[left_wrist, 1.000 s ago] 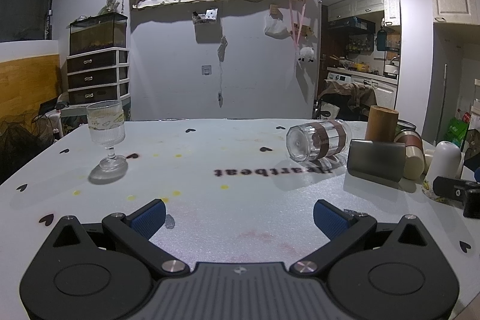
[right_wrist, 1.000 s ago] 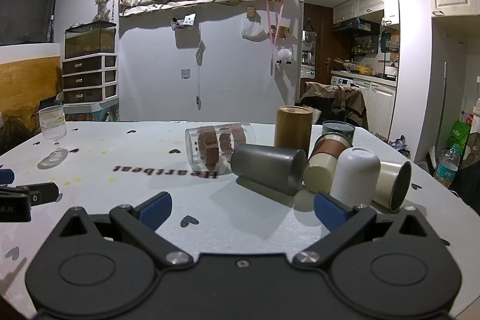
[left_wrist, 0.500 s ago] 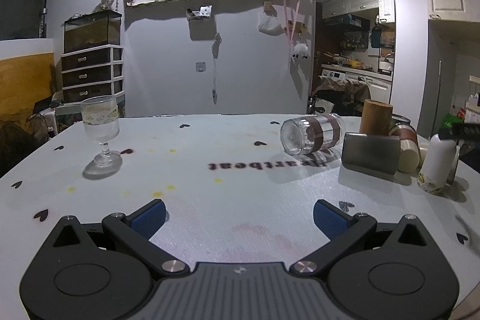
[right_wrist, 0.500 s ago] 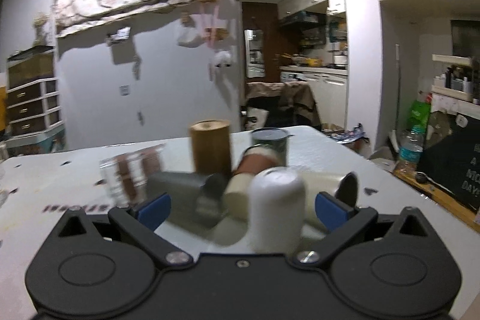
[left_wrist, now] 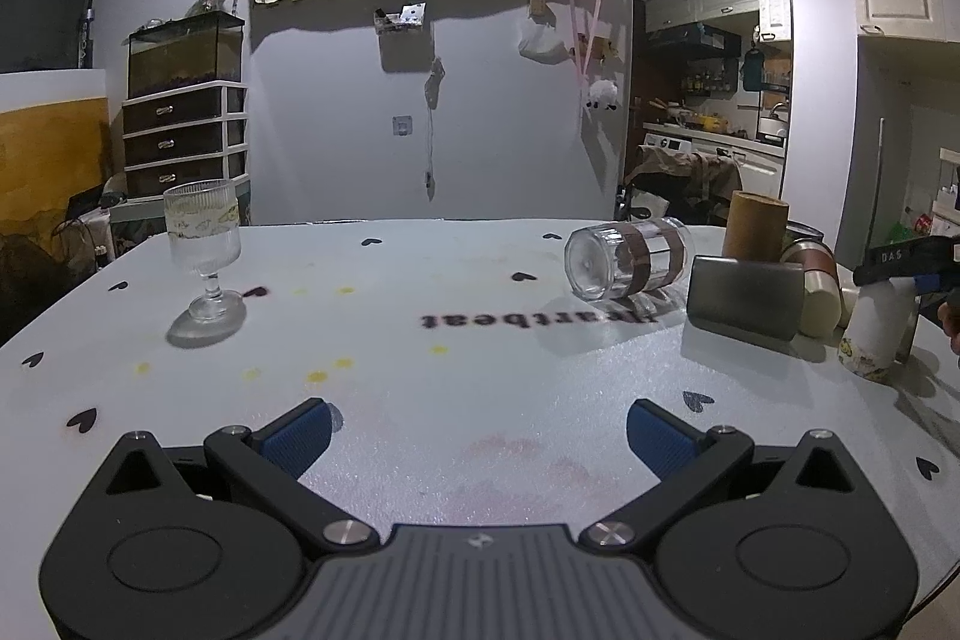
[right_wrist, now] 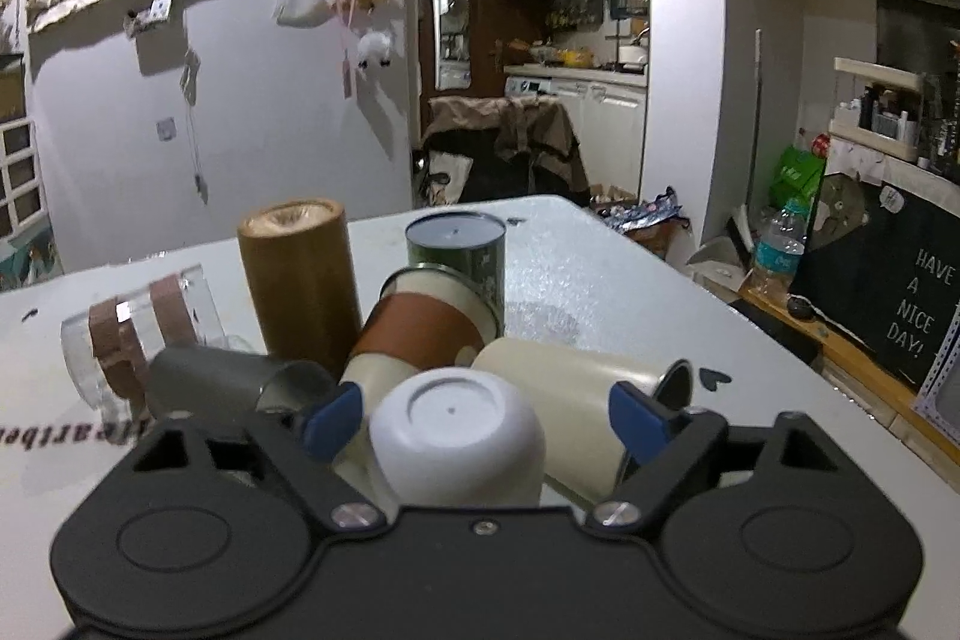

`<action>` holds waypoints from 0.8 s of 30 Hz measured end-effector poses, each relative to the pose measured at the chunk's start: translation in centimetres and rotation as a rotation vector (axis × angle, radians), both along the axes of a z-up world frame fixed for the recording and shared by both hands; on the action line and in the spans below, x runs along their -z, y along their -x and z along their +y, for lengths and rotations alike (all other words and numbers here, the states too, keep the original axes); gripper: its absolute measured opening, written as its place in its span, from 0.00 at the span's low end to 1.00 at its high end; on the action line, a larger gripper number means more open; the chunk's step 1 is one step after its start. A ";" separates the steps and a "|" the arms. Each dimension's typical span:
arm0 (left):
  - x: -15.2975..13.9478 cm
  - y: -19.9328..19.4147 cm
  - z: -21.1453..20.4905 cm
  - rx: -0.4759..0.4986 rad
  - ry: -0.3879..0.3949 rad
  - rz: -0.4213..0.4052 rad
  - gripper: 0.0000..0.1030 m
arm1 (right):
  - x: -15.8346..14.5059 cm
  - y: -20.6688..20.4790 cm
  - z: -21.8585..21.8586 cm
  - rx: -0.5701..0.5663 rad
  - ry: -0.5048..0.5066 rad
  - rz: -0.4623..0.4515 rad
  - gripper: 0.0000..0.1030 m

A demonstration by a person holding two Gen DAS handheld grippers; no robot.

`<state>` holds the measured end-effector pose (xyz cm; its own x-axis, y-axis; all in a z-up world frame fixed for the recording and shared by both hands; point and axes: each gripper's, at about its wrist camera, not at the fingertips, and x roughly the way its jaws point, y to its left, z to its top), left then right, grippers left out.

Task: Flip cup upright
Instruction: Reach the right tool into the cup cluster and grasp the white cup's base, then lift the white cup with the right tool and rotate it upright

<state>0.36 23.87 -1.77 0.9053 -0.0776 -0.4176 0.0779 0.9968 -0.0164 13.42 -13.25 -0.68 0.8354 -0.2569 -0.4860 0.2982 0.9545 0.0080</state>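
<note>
The white cup point(right_wrist: 457, 435) stands mouth-down near the table's point(left_wrist: 480, 358) right edge, at the front of a cluster of cups, and the right gripper point(right_wrist: 480, 415) straddles it with its blue pads spread wide, one on each side of the cup and neither clearly touching. In the left wrist view the same cup point(left_wrist: 877, 328) sits under that gripper's dark finger, with a small yellow print near its rim. It looks like a smooth, stiff, glazed or plastic cup, probably light but slippery, so the pads should close on the mid-wall, low enough to hold through a half turn, not up on the rounded shoulder by the base.

Crowding is the worry: a cream cup point(right_wrist: 576, 400) lying on its side is just beside it, and a brown-sleeved cup point(right_wrist: 420, 334) and a grey tumbler point(right_wrist: 222, 385) lie close behind. The left gripper point(left_wrist: 478, 433) hovers over the table's near edge, fingers apart and empty, well away from the cluster.

The cup's rim and its contact with the table are hidden behind the right gripper's body, so whether it sits flat cannot be told. Its material is a guess in this dim light, and the right wrist view is slightly blurred.
</note>
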 end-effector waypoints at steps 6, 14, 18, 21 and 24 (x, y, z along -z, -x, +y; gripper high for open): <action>0.2 0.0 0.1 0.014 0.017 0.003 1.00 | -0.1 1.4 1.7 -0.060 0.032 0.022 0.60; 0.7 -0.1 -0.6 0.095 0.051 0.031 1.00 | -1.7 4.1 10.2 -0.381 0.002 -0.020 0.60; 1.2 -0.4 -0.9 0.130 0.077 0.053 1.00 | -1.9 4.7 15.8 -0.566 -0.024 -0.028 0.60; 1.7 -0.6 -0.8 0.147 0.096 0.073 1.00 | -2.2 5.3 19.3 -0.680 -0.055 -0.038 0.60; 2.0 -0.8 -0.8 0.149 0.107 0.081 1.00 | -2.3 6.1 21.8 -0.756 -0.068 -0.045 0.60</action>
